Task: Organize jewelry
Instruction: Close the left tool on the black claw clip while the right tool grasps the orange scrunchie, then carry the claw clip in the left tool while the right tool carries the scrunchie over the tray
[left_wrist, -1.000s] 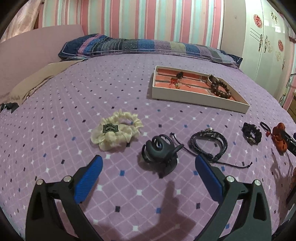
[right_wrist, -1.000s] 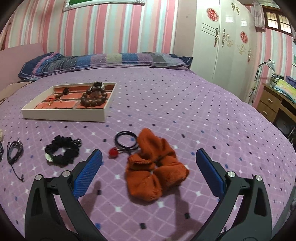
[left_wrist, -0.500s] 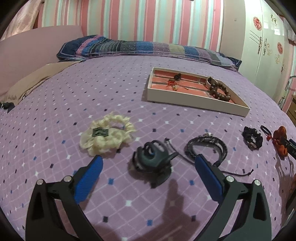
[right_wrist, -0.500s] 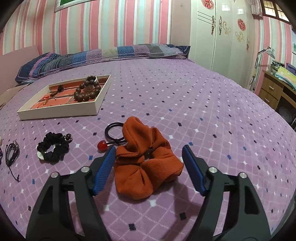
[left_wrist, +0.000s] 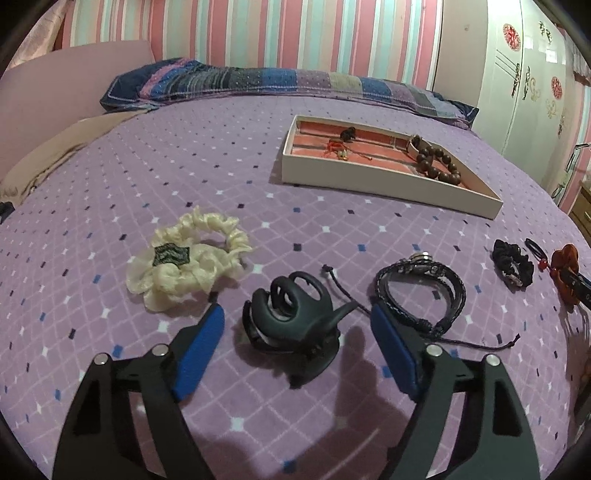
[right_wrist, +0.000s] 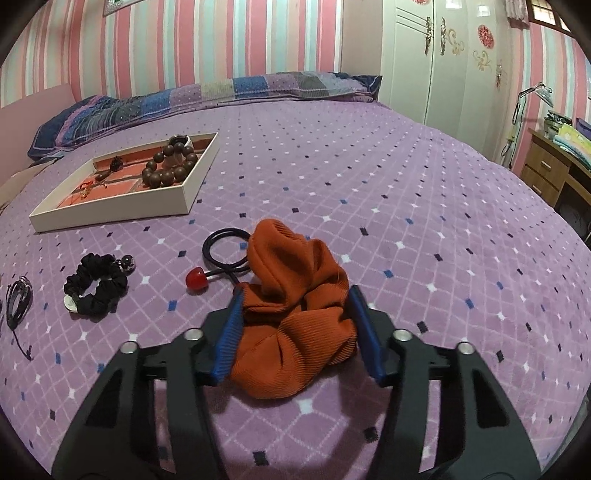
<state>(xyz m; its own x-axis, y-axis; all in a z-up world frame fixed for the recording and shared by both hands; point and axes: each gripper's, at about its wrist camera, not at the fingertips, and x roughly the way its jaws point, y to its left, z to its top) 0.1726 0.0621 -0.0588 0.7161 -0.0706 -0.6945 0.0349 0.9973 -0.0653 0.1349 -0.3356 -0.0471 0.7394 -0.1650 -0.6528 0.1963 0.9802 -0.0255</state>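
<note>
On the purple bedspread my left gripper (left_wrist: 297, 325) is open with its blue pads either side of a dark claw hair clip (left_wrist: 293, 319). A cream scrunchie (left_wrist: 188, 256) lies to its left and a black braided bracelet (left_wrist: 421, 291) to its right. My right gripper (right_wrist: 295, 314) has closed in on the orange scrunchie (right_wrist: 295, 321), both pads pressing its sides. A black hair tie with a red bead (right_wrist: 218, 258) and a black scrunchie (right_wrist: 94, 284) lie to the left. The white jewelry tray (right_wrist: 110, 212) holds wooden beads (right_wrist: 170, 166); it also shows in the left wrist view (left_wrist: 388, 182).
A long striped pillow (left_wrist: 277, 83) lies across the head of the bed. A white wardrobe (right_wrist: 443, 62) stands beyond the bed's far right corner, and a wooden desk (right_wrist: 546, 173) with a lamp stands at the right edge.
My right gripper has moved forward over the orange scrunchie and narrowed until its pads squeeze it. My left gripper has narrowed and come closer around the claw clip.
</note>
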